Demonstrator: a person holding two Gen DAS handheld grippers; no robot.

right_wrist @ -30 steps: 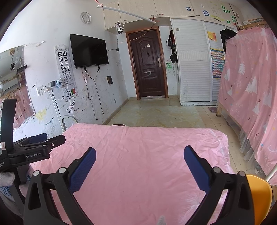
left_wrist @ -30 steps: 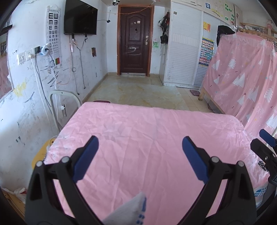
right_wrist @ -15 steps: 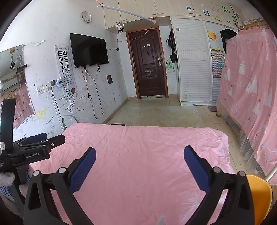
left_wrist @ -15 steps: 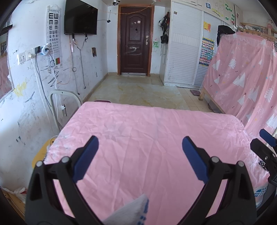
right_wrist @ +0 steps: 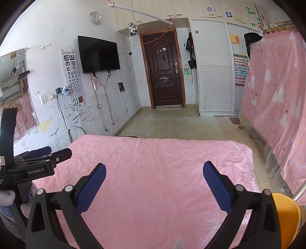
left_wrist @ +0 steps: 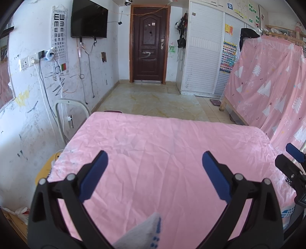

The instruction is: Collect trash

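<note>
Trash not seen; both hand-held grippers (left_wrist: 155, 168) (right_wrist: 155, 178) spread wide over pink sheet (left_wrist: 162, 145).

- A desk (left_wrist: 168, 157) under a wrinkled pink cloth fills the near part of the room.
- On the scuffed white left wall (right_wrist: 47, 26) hang a dark television (right_wrist: 98, 54), an eye chart (right_wrist: 71, 76) and a round clock (right_wrist: 95, 17).
- A dark brown door (left_wrist: 148, 44) stands at the far end.
- White louvred wardrobes (right_wrist: 215, 72) line the far right.
- A pink tree-print curtain (left_wrist: 267, 92) hangs on the right.
- The tiled floor (right_wrist: 172, 124) is yellowish and brightly lit.
</note>
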